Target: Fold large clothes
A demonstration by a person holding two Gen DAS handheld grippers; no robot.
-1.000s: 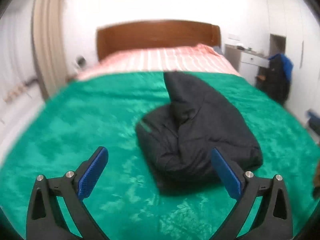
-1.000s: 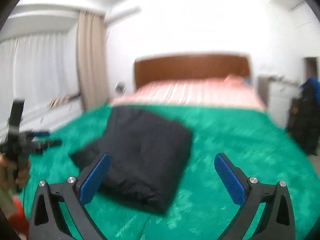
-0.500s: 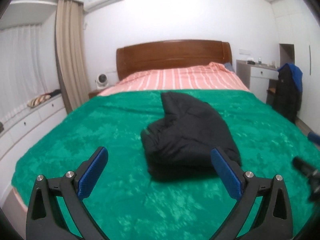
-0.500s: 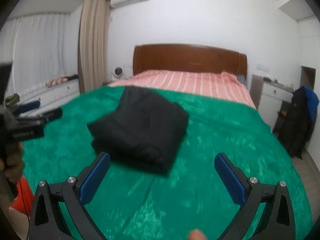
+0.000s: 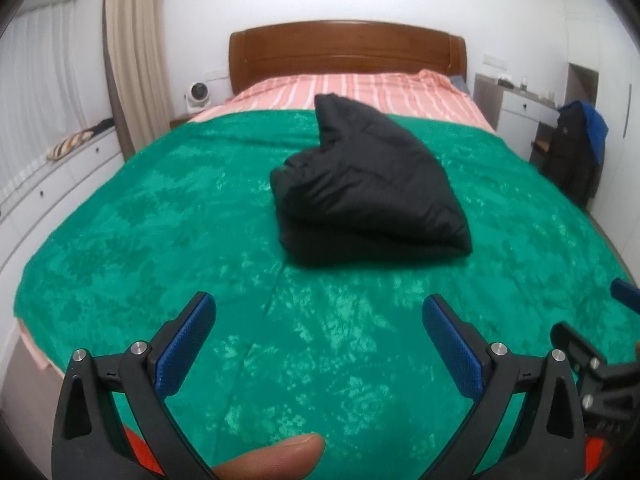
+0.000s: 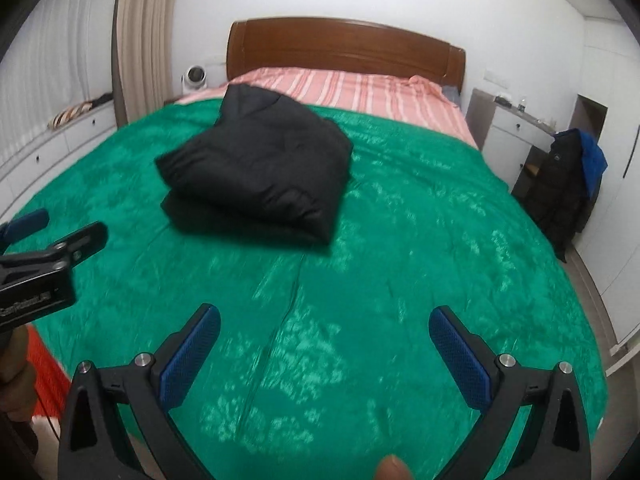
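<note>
While both the left gripper (image 5: 316, 332) and the right gripper (image 6: 324, 344) hover with jaws released and empty, short of the black jacket (image 5: 368, 184), it lies folded mid-bed on the green blanket (image 5: 160, 220), looking puffy, light and slippery, best pinched at its near folded edge.

Only one piece of lettering shows: pale print on the black body of the left tongs (image 6: 36, 276) at the left edge of the right wrist view. It is blurred and cut off by the frame, so the word cannot be read reliably.
</note>
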